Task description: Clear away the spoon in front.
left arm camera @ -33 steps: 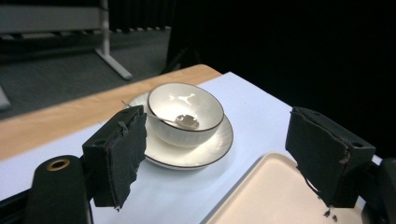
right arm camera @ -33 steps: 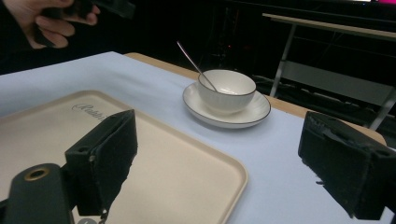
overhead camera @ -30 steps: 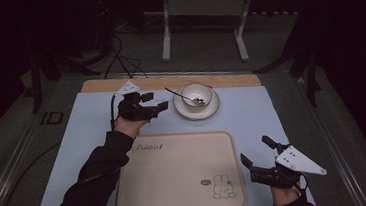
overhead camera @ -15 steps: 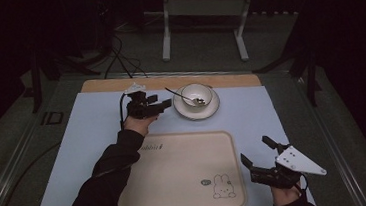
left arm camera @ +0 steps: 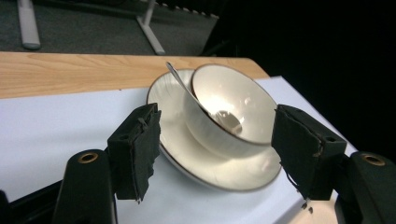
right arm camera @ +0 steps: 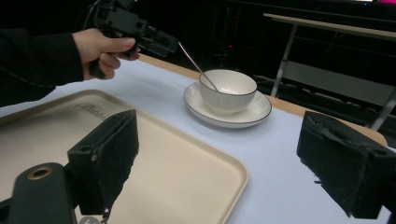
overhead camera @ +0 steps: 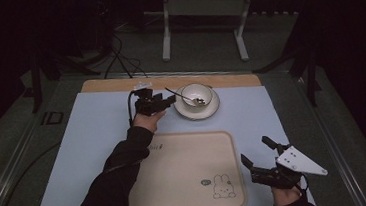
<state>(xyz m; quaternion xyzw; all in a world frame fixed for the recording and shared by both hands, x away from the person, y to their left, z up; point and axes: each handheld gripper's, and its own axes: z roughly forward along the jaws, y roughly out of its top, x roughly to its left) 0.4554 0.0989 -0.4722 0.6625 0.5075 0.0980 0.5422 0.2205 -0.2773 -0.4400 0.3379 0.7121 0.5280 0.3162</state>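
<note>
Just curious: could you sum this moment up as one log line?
left gripper: open, closing, beside saucer | bowl: holds spoon | right gripper: open

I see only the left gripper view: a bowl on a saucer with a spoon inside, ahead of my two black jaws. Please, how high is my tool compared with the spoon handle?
Observer: In the right gripper view the left tool is above the table, about level with the handle tip of the spoon and just short of it. Its jaws have just been closing, with nothing gripped between them.
Operator: Where is the other tool?
Observer: The right tool is open at the near edge, to the right of the tray.
Operator: Is something on this tray?
Observer: Nothing lies on it. It has a printed rabbit in one corner.
</note>
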